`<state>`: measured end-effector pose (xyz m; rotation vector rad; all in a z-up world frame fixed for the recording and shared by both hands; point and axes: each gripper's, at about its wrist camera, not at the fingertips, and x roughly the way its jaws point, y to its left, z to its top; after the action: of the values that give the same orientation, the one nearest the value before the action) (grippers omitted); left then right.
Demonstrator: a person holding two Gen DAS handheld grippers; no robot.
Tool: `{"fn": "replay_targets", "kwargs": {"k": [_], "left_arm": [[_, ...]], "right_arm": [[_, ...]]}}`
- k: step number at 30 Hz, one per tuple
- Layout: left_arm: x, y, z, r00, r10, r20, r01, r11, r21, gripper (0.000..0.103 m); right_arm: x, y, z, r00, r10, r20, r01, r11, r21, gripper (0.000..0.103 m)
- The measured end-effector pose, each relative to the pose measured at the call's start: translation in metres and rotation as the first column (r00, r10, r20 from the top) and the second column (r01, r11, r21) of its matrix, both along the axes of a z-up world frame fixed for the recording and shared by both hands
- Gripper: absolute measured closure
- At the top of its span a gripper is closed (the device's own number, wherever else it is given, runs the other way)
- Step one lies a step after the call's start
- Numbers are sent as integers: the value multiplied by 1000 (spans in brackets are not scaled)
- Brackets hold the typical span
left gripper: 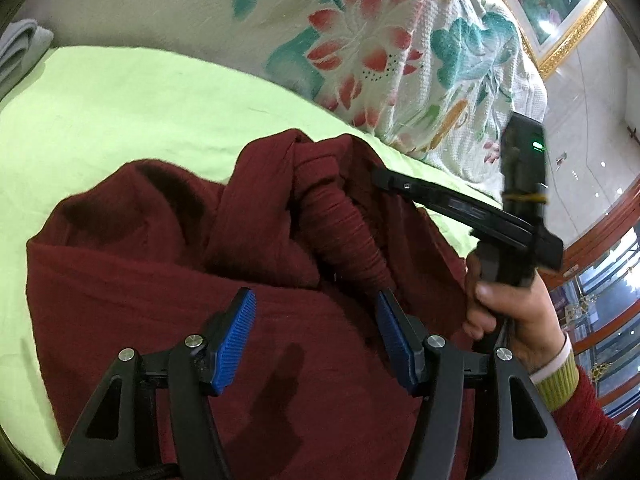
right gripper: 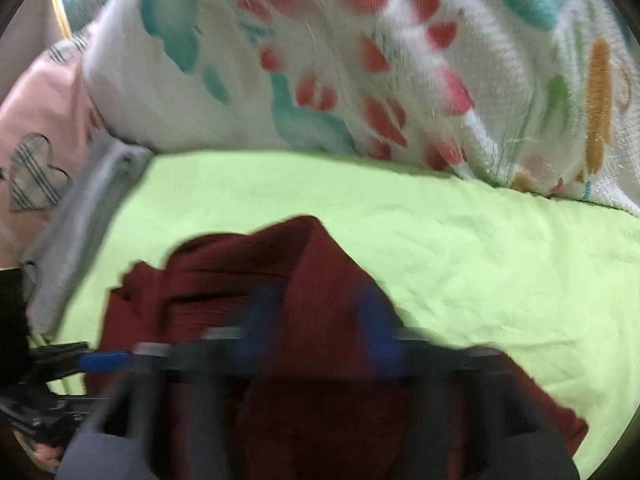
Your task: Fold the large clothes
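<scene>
A dark red knit garment (left gripper: 168, 264) lies bunched on a light green sheet (left gripper: 120, 100); a ribbed cuff or sleeve (left gripper: 340, 224) sticks up in its middle. My left gripper (left gripper: 316, 308) is open just above the garment, its blue pads (left gripper: 236, 328) apart and nothing between them. My right gripper, seen from the left wrist view (left gripper: 460, 204), is held in a hand at the garment's right edge. In the right wrist view the garment (right gripper: 248, 272) lies under my right gripper (right gripper: 316, 308), which is blurred; its blue pads look apart.
A white floral blanket (left gripper: 380, 52) is piled along the far side of the sheet and also shows in the right wrist view (right gripper: 360, 60). A folded grey cloth (right gripper: 80, 220) lies at the left edge, beside a pink pillow (right gripper: 36, 128). A gold-framed picture (left gripper: 560, 12) hangs behind.
</scene>
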<state>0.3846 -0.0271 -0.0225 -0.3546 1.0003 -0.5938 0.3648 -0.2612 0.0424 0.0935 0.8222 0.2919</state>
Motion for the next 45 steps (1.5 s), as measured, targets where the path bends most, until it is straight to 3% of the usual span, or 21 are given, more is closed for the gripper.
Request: {"fn": "replay_targets", "kwargs": {"k": [2, 6, 10, 13, 17, 21, 23, 26, 28, 30, 33, 34, 36, 37, 38, 41, 45], "left_arm": [[-1, 3, -3, 1000, 2, -8, -2, 1000, -3, 41], [-3, 6, -10, 999, -6, -36, 5, 999, -37, 40], [-14, 16, -19, 998, -10, -62, 5, 996, -84, 40], [-27, 35, -26, 996, 1, -88, -14, 989, -149, 40], [-51, 62, -34, 994, 18, -112, -40, 980, -196, 40], [-66, 79, -39, 988, 34, -153, -70, 970, -233, 40], [-66, 85, -36, 987, 40, -157, -80, 963, -256, 40], [-61, 87, -35, 986, 32, -162, -77, 957, -280, 31], [-56, 79, -36, 984, 23, -175, -69, 963, -260, 31], [-52, 69, -38, 983, 11, -182, -54, 970, -237, 31], [-50, 55, -42, 984, -11, -178, -28, 976, -216, 33], [-50, 50, -41, 985, -19, -173, -19, 977, -213, 35], [-50, 40, -38, 987, -51, -154, 16, 976, -219, 57], [-50, 35, -36, 988, -67, -141, 37, 977, -208, 86], [-50, 32, -35, 989, -74, -131, 48, 980, -192, 101], [-54, 38, -29, 995, -59, -81, 44, 983, -179, 100], [-58, 61, -26, 998, -17, -58, 3, 972, -236, 100]], "right_arm": [[-2, -3, -1, 1000, 2, -3, -2, 1000, 9, 97], [-45, 1, 18, 987, 109, 114, -119, 990, 79, 97], [-112, 17, 28, 931, 292, 219, -313, 947, 66, 97], [-147, 28, 17, 907, 369, 201, -384, 923, 36, 97], [-180, 37, -14, 908, 398, 133, -401, 916, -4, 97], [-197, 41, -36, 902, 426, 70, -430, 901, 58, 94], [-205, 42, -42, 901, 431, 40, -433, 895, 109, 86], [-219, 29, -39, 924, 379, 55, -382, 905, 186, 81], [-223, 10, -36, 950, 305, 68, -312, 915, 257, 81], [-224, -21, -33, 984, 163, 75, -179, 931, 319, 81], [-210, -62, -37, 1000, -16, 25, 5, 917, 399, 81], [-205, -71, -38, 998, -62, 2, 55, 908, 416, 81], [-191, -83, -43, 991, -126, -35, 129, 886, 445, 81], [-184, -85, -46, 988, -142, -53, 151, 878, 454, 81], [-176, -84, -49, 987, -148, -69, 163, 874, 459, 81], [-157, -73, -60, 987, -117, -109, 155, 865, 477, 81], [-137, -51, -83, 978, -91, -189, 170, 872, 459, 83]]}}
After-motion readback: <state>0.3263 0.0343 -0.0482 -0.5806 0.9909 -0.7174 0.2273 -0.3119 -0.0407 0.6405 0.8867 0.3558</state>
